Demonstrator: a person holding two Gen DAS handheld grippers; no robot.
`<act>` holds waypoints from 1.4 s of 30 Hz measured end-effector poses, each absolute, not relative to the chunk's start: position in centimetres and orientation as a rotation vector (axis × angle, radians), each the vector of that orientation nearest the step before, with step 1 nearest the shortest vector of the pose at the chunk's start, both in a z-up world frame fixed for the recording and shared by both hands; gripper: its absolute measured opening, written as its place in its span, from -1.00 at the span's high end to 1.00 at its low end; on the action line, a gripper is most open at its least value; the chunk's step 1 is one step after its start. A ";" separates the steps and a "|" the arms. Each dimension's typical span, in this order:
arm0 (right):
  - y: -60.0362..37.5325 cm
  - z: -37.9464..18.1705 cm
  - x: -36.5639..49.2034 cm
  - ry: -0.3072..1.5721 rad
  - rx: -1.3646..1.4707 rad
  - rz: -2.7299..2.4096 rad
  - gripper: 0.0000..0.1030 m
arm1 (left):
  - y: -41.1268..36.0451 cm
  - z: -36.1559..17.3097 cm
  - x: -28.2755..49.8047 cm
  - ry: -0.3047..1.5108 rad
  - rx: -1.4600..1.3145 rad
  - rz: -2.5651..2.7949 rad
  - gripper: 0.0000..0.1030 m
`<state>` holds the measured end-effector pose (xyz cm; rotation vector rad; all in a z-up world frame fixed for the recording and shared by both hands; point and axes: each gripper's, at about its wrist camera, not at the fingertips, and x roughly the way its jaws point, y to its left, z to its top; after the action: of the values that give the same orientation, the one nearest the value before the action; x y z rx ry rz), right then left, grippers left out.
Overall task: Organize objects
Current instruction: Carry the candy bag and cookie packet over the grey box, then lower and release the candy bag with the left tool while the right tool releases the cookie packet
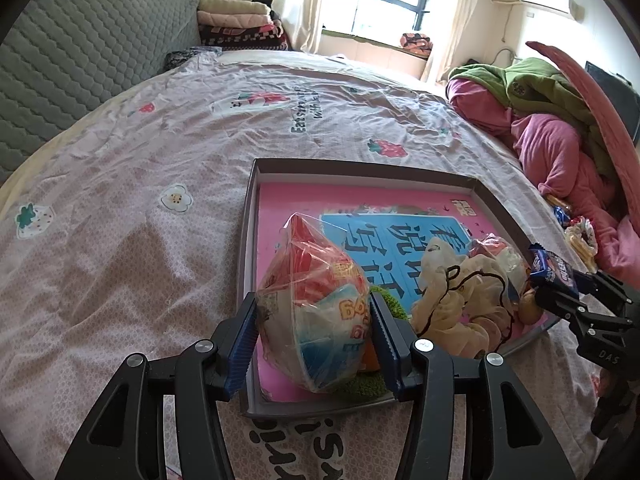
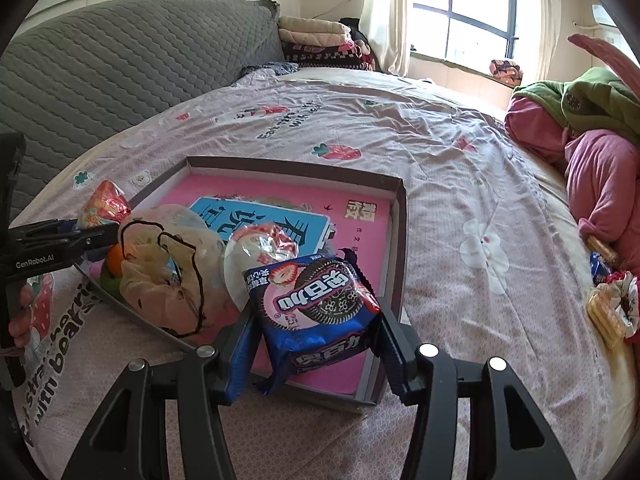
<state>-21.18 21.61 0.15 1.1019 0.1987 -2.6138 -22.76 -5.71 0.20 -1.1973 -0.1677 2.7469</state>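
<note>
Now, left to right:
Left gripper (image 1: 314,326): gripping the bagged snack bowl (image 1: 312,304), hovering over the near corner of the box tray (image 1: 360,168) on the bed.
Right gripper (image 2: 316,338): clamping the blue cookie pack (image 2: 316,312) above the tray's near edge.
Doing it well: lowering onto bare pink floor, avoiding the drawstring bag (image 2: 168,272).

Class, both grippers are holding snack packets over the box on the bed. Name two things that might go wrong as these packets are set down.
1. The left gripper squeezes a crinkly snack bag; slick plastic may slip, or the contents get crushed.
2. The box is already crowded near its front by a cloth pouch and another packet, so the cookie packet in the right gripper may land on its edge and slide onto the bedsheet.
</note>
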 end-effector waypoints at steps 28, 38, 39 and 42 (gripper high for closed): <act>22.0 -0.1 -21.6 0.152 1.134 -2.640 -0.22 | -5.5 0.3 -22.5 -0.172 -1.225 2.738 -0.16; 21.9 0.5 -21.3 0.162 1.102 -2.649 -0.22 | -5.2 0.9 -22.3 -0.160 -1.204 2.742 -0.17; 21.9 0.5 -21.2 0.164 1.096 -2.651 -0.22 | -5.2 1.0 -22.2 -0.157 -1.203 2.743 -0.17; 21.7 0.6 -21.2 0.164 1.097 -2.644 -0.22 | -5.0 1.2 -22.1 -0.147 -1.197 2.745 -0.17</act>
<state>-21.17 21.73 0.56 1.0966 0.1637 -2.6444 -22.14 -5.05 1.19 -1.1966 -0.1472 2.7455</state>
